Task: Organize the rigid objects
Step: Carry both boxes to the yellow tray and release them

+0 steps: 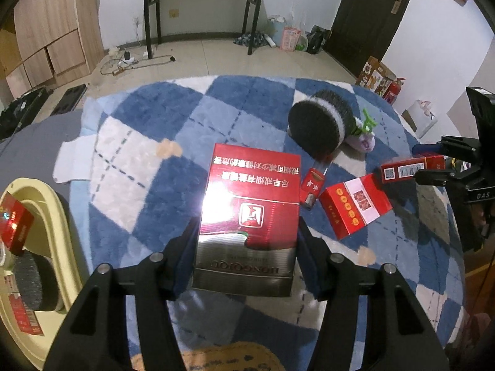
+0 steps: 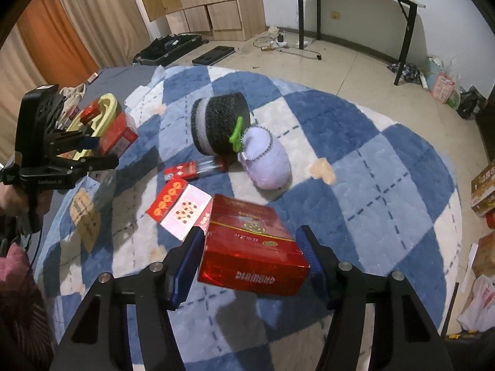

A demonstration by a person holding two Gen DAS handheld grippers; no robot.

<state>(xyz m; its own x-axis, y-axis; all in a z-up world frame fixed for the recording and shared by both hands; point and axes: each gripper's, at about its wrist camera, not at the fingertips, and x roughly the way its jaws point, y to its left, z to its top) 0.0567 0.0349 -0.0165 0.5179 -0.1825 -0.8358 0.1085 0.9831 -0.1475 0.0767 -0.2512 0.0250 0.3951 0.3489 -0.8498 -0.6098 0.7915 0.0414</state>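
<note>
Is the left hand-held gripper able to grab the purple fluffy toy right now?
Probably not yet. The left hand-held gripper is already full with a red and silver box, so the purple fluffy toy must wait until that is put down.

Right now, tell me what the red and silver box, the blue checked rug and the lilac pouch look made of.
Red and silver box: thin card under glossy film, judging by the bright glare. Blue checked rug: soft plush pile, matte and fuzzy. Lilac pouch: fluffy fabric, probably fleece, with a beaded trim.
</note>
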